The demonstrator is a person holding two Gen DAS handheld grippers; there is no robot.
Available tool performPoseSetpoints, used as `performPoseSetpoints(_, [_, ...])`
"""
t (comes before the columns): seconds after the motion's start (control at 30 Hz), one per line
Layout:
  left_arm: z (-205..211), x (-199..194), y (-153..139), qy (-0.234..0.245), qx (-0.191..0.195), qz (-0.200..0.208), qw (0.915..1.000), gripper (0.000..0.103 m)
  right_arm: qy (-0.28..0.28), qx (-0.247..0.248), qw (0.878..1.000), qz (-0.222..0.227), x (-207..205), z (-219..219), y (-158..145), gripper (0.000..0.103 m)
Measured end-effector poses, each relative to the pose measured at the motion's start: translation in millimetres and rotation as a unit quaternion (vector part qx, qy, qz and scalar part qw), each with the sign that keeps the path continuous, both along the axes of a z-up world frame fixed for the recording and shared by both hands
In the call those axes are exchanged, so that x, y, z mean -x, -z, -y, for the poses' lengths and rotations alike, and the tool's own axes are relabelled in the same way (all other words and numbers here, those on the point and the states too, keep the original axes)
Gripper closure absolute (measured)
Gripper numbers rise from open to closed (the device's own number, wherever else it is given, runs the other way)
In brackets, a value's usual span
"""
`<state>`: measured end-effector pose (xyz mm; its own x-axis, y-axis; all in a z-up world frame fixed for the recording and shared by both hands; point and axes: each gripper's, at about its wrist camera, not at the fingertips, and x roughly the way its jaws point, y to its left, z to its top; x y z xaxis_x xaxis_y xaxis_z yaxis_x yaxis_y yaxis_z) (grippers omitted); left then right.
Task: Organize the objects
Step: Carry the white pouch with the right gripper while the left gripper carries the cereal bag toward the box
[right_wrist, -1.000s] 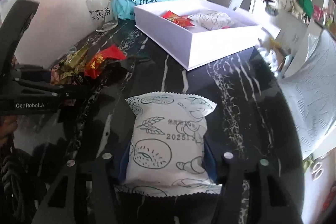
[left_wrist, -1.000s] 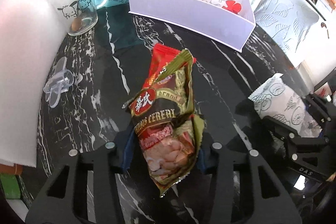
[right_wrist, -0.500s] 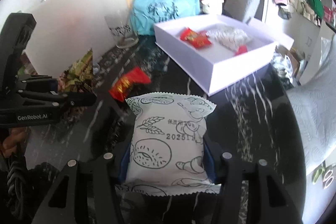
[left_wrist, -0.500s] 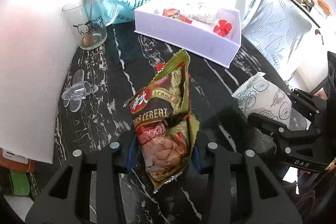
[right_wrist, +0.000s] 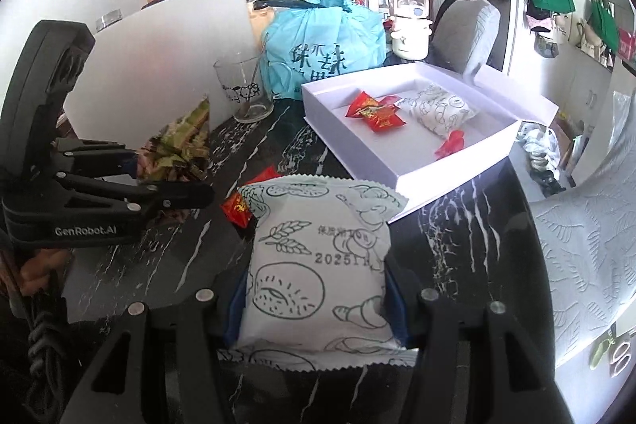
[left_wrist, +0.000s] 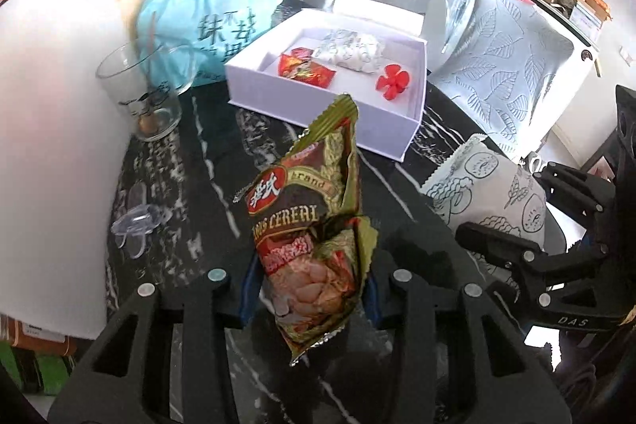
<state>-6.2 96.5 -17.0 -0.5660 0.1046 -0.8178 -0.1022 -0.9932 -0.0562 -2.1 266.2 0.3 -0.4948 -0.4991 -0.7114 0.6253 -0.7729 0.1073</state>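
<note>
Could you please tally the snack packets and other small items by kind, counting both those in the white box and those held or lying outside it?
White printed packets: 2, one in the white box at, one in the right gripper at.
Cereal packets: 1, in the left gripper at.
Red packets: 3, two boxed, one on the table.
Red flowers: 1.
Total: 7.

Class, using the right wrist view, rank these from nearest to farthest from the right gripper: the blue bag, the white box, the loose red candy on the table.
1. Loose red candy: on the table just ahead-left of the right gripper.
2. White box: farther ahead, right of centre.
3. Blue bag: behind the box, at the back.
</note>
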Motion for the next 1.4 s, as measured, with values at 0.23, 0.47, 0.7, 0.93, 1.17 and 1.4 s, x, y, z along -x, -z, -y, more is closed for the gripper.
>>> performPoseSetpoints(0.23, [-20, 16, 2, 0.029, -0.002, 0.006, 0.9996, 0.064, 0.024, -0.004, 1.0, 0.006, 6, -18, 1, 0.046])
performPoseSetpoints(0.47, [-40, 34, -2, 0.061, -0.001, 0.008, 0.9981, 0.064, 0.044, -0.006, 0.999, 0.004, 14, -36, -6, 0.046])
performPoseSetpoints(0.7, [-57, 52, -8, 0.086, 0.008, 0.006, 0.9963, 0.064, 0.043, -0.003, 0.999, 0.003, 32, -42, -14, 0.046])
performPoseSetpoints(0.93, [-62, 75, -14, 0.101, 0.007, 0.0, 0.9948, 0.064, 0.037, 0.004, 0.999, -0.005, 55, -39, -25, 0.046])
performPoseSetpoints(1.17, [-55, 103, -16, 0.099, 0.0, 0.005, 0.9951, 0.064, 0.042, 0.01, 0.999, -0.01, 81, -32, -33, 0.046])
performPoseSetpoints(1.4, [-47, 126, -20, 0.092, 0.009, -0.002, 0.9957, 0.064, 0.049, 0.012, 0.999, -0.014, 108, -26, -37, 0.046])
